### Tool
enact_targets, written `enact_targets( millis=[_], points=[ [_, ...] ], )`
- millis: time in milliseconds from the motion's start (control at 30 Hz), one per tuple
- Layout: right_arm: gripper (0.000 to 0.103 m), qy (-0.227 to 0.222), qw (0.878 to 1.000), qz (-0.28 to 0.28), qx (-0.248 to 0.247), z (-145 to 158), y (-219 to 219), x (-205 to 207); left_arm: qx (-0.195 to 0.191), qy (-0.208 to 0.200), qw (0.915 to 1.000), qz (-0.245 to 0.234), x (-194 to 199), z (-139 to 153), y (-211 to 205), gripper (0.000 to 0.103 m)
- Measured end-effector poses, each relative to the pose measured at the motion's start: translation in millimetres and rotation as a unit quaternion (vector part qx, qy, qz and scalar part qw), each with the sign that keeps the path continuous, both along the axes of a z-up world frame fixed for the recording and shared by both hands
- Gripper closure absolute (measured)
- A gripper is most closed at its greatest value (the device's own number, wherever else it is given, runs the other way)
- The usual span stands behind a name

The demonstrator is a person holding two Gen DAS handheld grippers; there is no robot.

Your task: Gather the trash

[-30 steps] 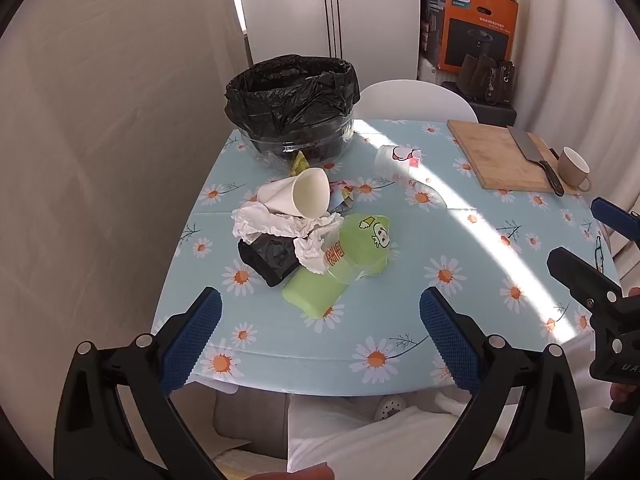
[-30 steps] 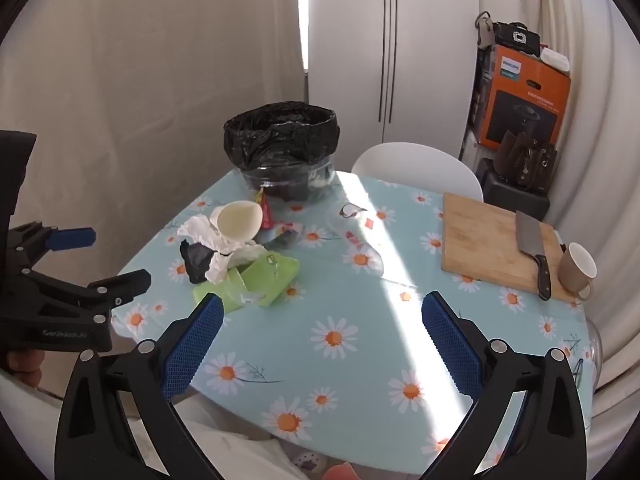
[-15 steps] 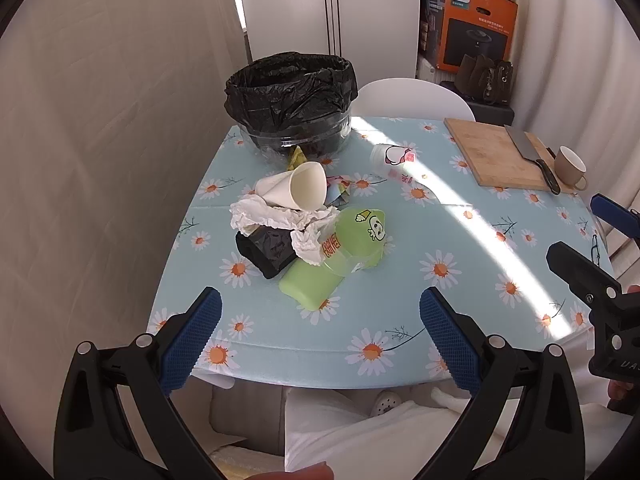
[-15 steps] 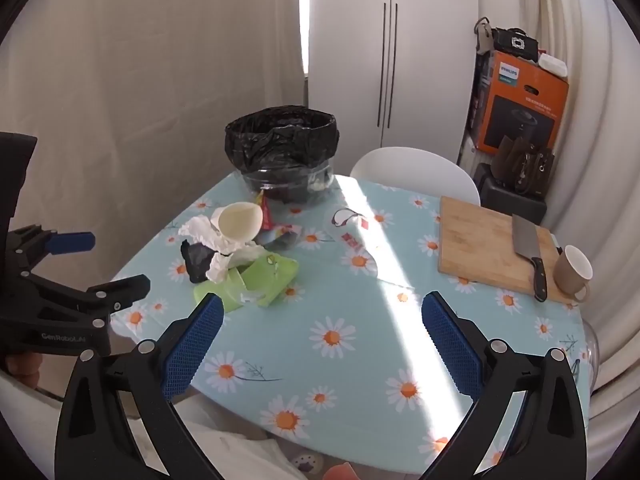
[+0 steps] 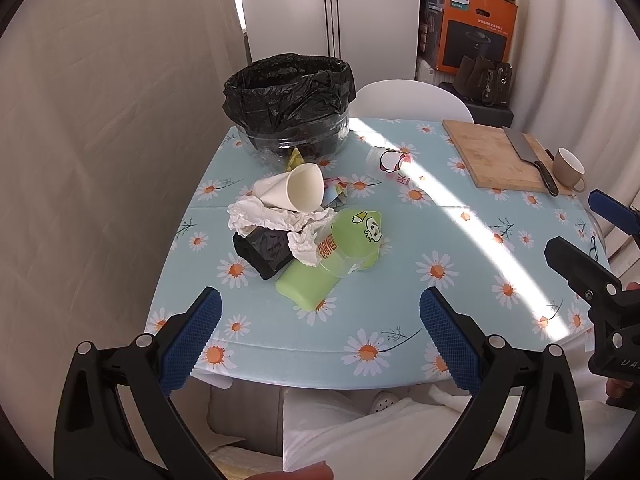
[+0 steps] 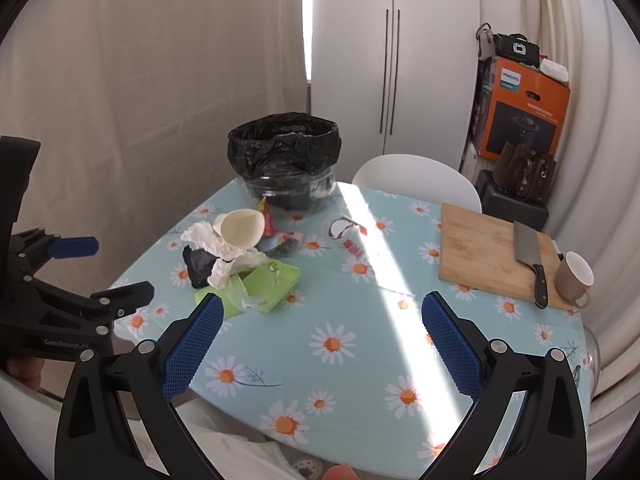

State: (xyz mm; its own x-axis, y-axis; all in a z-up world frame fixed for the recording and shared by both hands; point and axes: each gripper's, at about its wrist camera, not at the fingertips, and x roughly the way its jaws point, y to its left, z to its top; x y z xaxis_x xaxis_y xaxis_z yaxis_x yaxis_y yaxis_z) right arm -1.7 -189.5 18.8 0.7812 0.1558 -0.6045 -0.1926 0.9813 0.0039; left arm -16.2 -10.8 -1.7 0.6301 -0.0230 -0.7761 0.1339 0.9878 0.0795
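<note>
Two grippers are held back from the near edge of the daisy-printed blue tablecloth table [image 5: 460, 236]; left gripper [image 5: 320, 332] and right gripper [image 6: 320, 336] both have their blue pads spread wide and nothing between them. We judge no trash collected yet by either.

Largest item: black-bagged clear bin [image 5: 290, 108], at the far left corner of the table. Its liner looks loose and crumpled over the rim; a drop made too low could drag the liner inward.

The trash heap lies just in front of the bin, on the table's left side: green plastic cup packaging [image 5: 340, 256], crumpled white paper [image 5: 276, 218], a black bag wad [image 5: 266, 250], a white paper cone cup [image 5: 294, 190] perched on top. These touch and overlap. Risk: pinching one piece may tug the rest, and the cone could roll off toward the table edge.

A small clear printed cup [image 5: 386, 160] lies apart, in the sun stripe; glare may hide its outline.

Wooden cutting board [image 6: 492, 256], cleaver [image 6: 528, 252] and beige mug [image 6: 574, 278] sit on the right, well apart from the heap. They are not trash, we think; a wide right-side sweep could strike them.
</note>
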Motion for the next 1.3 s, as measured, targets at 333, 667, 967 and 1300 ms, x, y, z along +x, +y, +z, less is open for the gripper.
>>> enact_targets(
  millis=[333, 667, 967, 1300],
  points=[
    [0.008, 0.0, 1.0, 0.006, 0.001, -0.6, -1.0, 3.1, -0.001, -0.002, 1.0, 0.004, 1.8, -0.9, -1.4, 0.006],
    [0.008, 0.003, 1.0, 0.007, 0.002, -1.9, -3.6, 3.7, -0.006, 0.002, 1.0, -0.002, -0.8, -3.4, -3.8, 0.006],
    [0.008, 0.004, 1.0, 0.007, 0.007, -4.8, -5.2, 0.4, -0.002, 0.004, 1.0, 0.002, -5.8, -3.6, -4.0, 0.006],
    [0.008, 0.004, 1.0, 0.01, 0.01, -4.1, -3.7, -1.0, -0.004, 0.004, 1.0, 0.005, -11.5, -2.3, -2.8, 0.006]
  ],
)
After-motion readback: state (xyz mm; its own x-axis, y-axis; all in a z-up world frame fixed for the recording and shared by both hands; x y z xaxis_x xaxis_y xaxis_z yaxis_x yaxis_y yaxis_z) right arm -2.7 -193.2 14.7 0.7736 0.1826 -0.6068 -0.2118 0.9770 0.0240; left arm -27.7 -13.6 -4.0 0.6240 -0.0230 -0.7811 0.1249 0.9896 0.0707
